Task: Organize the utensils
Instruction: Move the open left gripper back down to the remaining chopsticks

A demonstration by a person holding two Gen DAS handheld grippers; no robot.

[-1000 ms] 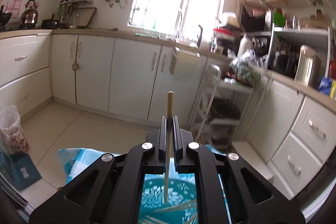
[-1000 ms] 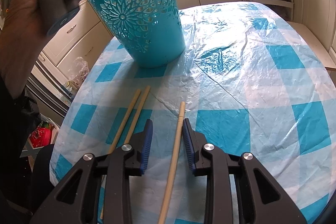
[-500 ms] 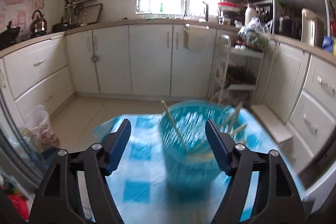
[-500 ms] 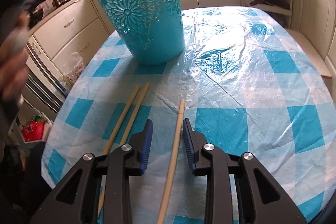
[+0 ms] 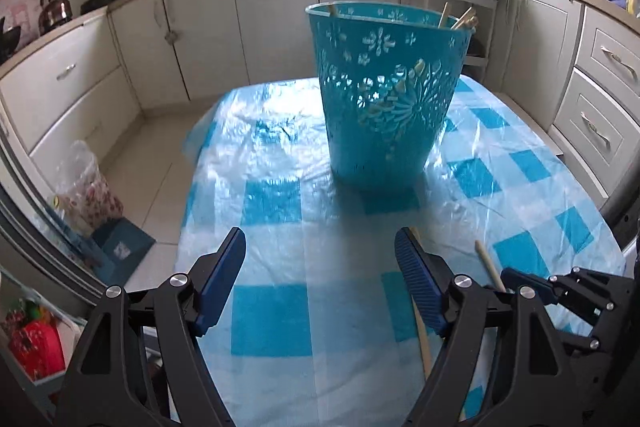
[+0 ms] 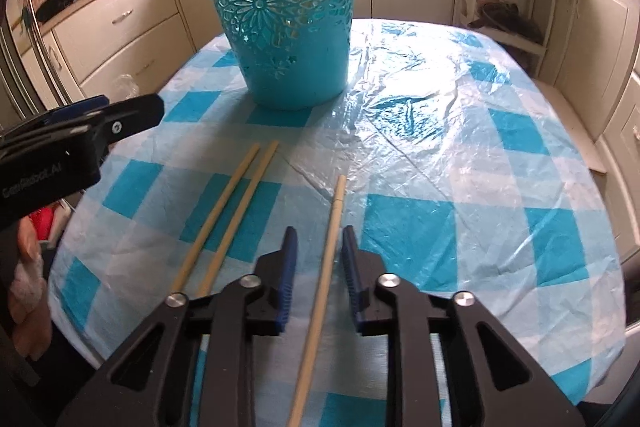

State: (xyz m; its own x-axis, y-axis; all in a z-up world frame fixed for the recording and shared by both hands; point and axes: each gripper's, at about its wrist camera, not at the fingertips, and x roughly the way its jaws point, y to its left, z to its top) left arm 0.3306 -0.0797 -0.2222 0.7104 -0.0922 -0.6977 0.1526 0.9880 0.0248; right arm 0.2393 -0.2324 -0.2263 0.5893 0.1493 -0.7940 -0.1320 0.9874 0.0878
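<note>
Two tools are over the bench. In the right wrist view the right tool (image 6: 316, 267), at the bottom centre of the frame, has its blue pads either side of a single chopstick (image 6: 326, 247) that lies flat on the checked tablecloth (image 6: 460, 147); the jaws are closing, with narrow gaps showing on both sides of the stick, so the pads do not press on it. Left of that stick, a pair of chopsticks (image 6: 228, 211) lies side by side on the cloth, running from lower left toward the middle of the frame, apart from the tool.

The left tool (image 5: 320, 283) fills the bottom of its own view with jaws spread wide and nothing between them, only cloth below. In the right wrist view it pokes in from the left edge, and part of a hand (image 6: 24, 279) shows below it at lower left.

Beyond both tools, in the upper middle of each frame, a teal cut-out basket (image 5: 384, 95) stands upright on the bench, with several chopstick ends (image 5: 460, 17) sticking up past its rim on the right. Cream kitchen cabinets (image 5: 272, 15) run behind it.
</note>
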